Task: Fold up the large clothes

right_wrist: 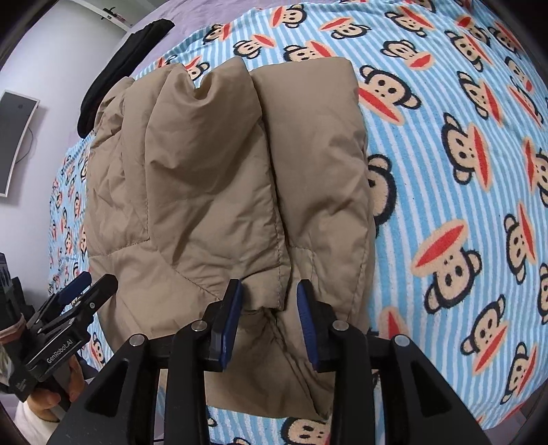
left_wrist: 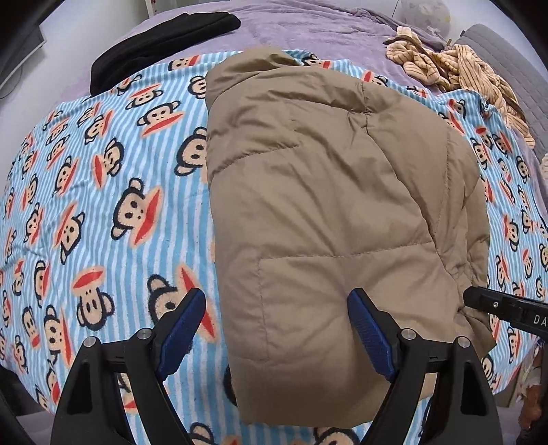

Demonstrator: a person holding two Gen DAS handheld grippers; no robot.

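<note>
**A:** What's nearest you?

**B:** Your left gripper (left_wrist: 276, 309), fingers spread wide, nothing between them. One blue pad (left_wrist: 183, 328) hangs over the blanket, the other over the near left corner of the jacket (left_wrist: 328, 212). Can't tell if that pad touches the cloth.

**A:** And the right?

**B:** Your right gripper (right_wrist: 269, 297) sits at the jacket's (right_wrist: 219, 191) near edge, fingers partly open, straddling a seam end. A fold of tan fabric lies in the gap; the pads aren't pressed on it. From the left view its black tip (left_wrist: 496, 304) shows at the jacket's right edge. From the right view your left gripper (right_wrist: 73, 291) shows off to the side, open.

**A:** The jacket itself?

**B:** Tan, quilted, folded into a thick bundle, lying on the striped monkey blanket (left_wrist: 102, 191) in the middle of the bed.

**A:** Farther out?

**B:** Black garment (left_wrist: 161, 44) at the far left on the purple bedspread (left_wrist: 308, 24). Crumpled yellow striped clothes (left_wrist: 455, 68) at the far right.
</note>
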